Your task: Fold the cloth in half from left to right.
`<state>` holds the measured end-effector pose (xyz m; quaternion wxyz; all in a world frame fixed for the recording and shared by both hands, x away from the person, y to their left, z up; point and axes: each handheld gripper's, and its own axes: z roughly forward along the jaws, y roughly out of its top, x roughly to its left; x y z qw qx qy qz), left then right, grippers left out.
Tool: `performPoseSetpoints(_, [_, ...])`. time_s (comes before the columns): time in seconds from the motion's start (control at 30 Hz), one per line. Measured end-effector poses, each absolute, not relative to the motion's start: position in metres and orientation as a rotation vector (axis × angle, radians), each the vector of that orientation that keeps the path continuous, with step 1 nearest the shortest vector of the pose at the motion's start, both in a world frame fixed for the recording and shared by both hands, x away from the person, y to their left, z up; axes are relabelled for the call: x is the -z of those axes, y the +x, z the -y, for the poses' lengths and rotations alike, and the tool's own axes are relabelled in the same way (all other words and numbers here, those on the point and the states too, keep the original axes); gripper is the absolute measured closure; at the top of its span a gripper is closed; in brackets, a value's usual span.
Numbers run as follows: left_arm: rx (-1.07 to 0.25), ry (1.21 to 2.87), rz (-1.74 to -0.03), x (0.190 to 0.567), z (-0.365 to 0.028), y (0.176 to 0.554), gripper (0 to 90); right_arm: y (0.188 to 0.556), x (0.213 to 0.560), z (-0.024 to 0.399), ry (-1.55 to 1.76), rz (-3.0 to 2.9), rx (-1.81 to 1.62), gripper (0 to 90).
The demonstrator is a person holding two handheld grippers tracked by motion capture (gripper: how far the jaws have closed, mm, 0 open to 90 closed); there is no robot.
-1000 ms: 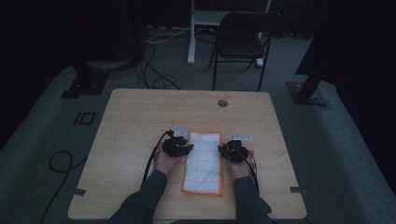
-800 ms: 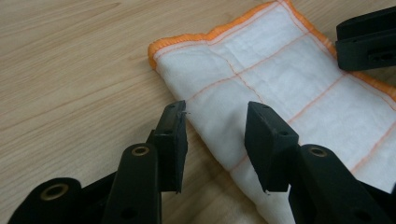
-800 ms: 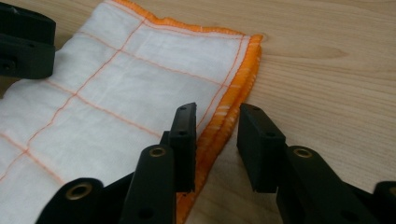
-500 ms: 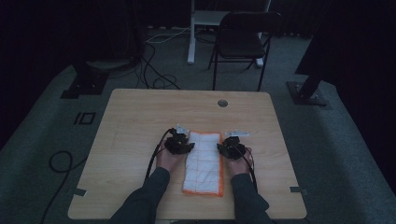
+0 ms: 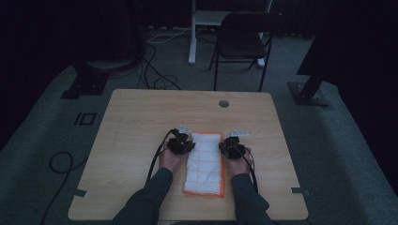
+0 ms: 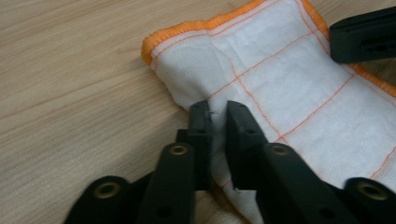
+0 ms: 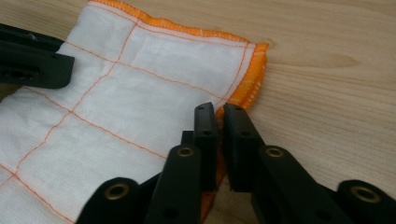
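Cloth, high view: white woven cloth with thin orange grid lines and an orange stitched hem (image 5: pixel 204 161), folded into a long strip, lies flat at the lower middle of the frame on the light wooden table (image 5: pixel 141 122), long side running away from the person.
Left gripper, high view: black two-jaw left gripper (image 5: pixel 184 145) sits at the strip's left edge near its far end, held by a hand in a dark sleeve.
Right gripper, high view: black two-jaw right gripper (image 5: pixel 227 147) sits at the strip's right edge, level with the other.
Background, high view: dark folding chair (image 5: pixel 244 40) stands on the grey floor at the upper middle, beyond the table.
Cloth, left gripper view: it fills the middle and right of the frame, one hemmed corner at the upper middle, bare wood to the left.
Left claw, left gripper view: its jaws have just been closing and now pinch a raised fold of the cloth's edge between the pads.
Other gripper, left gripper view: a black jaw shows at the upper right, over the far hem.
Cloth, right gripper view: it covers the left and centre, hemmed corner at the upper right of centre.
Right claw, right gripper view: its jaws have just been closing and clamp the orange hem at lower centre.
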<state>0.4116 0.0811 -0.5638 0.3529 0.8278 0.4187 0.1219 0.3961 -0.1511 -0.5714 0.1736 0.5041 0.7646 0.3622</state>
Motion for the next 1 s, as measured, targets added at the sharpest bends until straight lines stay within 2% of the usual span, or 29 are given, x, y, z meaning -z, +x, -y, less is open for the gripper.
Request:
performPoseSetpoints(0.13, [-0.329, 2.150, -1.075, 0.562, -0.080, 0.411, 86.5, 0.395, 0.570, 0.151, 1.419, -2.166, -1.029, 87.1])
performPoseSetpoints(0.6, [-0.368, 2.099, -1.043, 0.545, -0.082, 0.405, 86.6, 0.388, 0.554, 0.154, 1.373, -2.123, -1.084, 88.1])
performPoseSetpoints(1.0, [-0.413, 2.054, -0.957, 0.526, -0.090, 0.371, 86.1, 0.358, 0.538, 0.161, 1.285, -2.095, -1.176, 88.2])
